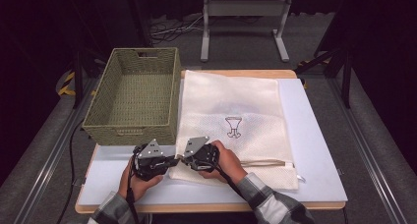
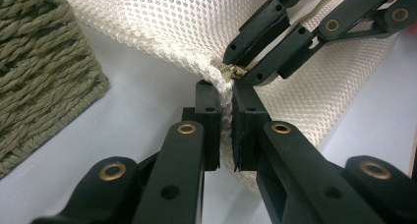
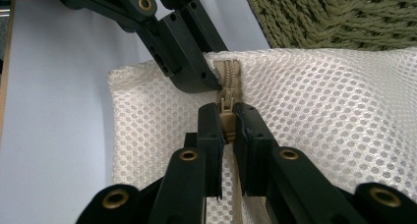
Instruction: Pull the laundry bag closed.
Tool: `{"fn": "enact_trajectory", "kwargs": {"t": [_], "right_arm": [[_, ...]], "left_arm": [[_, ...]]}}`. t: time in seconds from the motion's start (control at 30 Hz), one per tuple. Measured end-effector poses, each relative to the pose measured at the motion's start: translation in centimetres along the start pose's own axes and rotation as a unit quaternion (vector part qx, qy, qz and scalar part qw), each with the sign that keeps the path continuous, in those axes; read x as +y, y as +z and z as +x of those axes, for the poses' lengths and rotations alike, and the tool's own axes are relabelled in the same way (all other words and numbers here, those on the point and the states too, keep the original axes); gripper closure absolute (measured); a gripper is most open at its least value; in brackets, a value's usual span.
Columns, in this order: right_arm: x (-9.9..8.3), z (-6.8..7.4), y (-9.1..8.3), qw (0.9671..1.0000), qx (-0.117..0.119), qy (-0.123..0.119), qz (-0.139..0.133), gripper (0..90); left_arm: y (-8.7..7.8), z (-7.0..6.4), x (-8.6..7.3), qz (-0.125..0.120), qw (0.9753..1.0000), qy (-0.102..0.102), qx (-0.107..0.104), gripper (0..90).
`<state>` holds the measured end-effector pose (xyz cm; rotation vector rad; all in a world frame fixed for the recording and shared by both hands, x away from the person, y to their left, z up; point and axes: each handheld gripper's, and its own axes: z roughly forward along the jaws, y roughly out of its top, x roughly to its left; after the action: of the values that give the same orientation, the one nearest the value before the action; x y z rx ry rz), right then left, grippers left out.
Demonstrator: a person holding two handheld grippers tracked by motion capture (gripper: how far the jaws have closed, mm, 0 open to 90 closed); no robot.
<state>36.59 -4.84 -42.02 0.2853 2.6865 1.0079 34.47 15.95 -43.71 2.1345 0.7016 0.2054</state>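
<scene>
Mesh laundry bag (image 1: 231, 111) lies flat on the white table top (image 1: 314, 150), right of the woven basket (image 1: 133, 98), its left edge just beside the basket wall. Cream mesh, small printed figure near the middle, zipper along the near edge.

Both grippers meet at the bag's near left corner, close to the basket's front right corner.

Left gripper (image 2: 226, 103): jaws closed on a fold of mesh at the corner edge, fabric squeezed between the pads. In the high view, left gripper (image 1: 173, 160) sits on the bare table just off the corner, held from below by the person's left hand (image 1: 140, 182).

Right gripper (image 3: 227, 118): jaws pinched together on the tan zipper pull (image 3: 226, 111), zipper tape (image 3: 230, 71) running away from it to the corner. In the high view it comes in over the bag's near edge, right gripper (image 1: 184, 157), right hand (image 1: 226, 162) resting on the mesh.

Tips of the two grippers nearly touch: in the left gripper view the other gripper's tips sit right above the pinched corner, at the zipper end. Bag corner is slightly lifted and bunched there; the rest of the bag is flat. Plaid sleeves at the bottom edge.
</scene>
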Motion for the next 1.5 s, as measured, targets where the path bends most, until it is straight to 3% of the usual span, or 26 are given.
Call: {"fn": "enact_trajectory", "kwargs": {"t": [0.3,0.43,1.13,1.5], "right_arm": [[-0.3,0.2,0.1,1.0,-0.002,0.001,0.002,82.5],[-0.7,0.1,0.3,1.0,-0.004,0.006,0.006,82.5],[-2.2,-0.6,-0.5,0.9989,-0.014,0.001,0.044,82.6],[-3.8,-1.1,-2.0,0.9978,-0.02,0.007,0.062,82.5]], "left_arm": [[-0.1,-0.3,0.1,0.011,0.9997,0.015,0.013,84.5],[-0.1,-0.2,0.1,0.007,0.9999,0.006,0.011,84.8],[-0.5,-0.1,0.1,-0.005,0.9999,0.002,0.011,84.7],[-0.7,-0.1,0.2,-0.012,0.9998,0.002,0.013,84.7]]}}
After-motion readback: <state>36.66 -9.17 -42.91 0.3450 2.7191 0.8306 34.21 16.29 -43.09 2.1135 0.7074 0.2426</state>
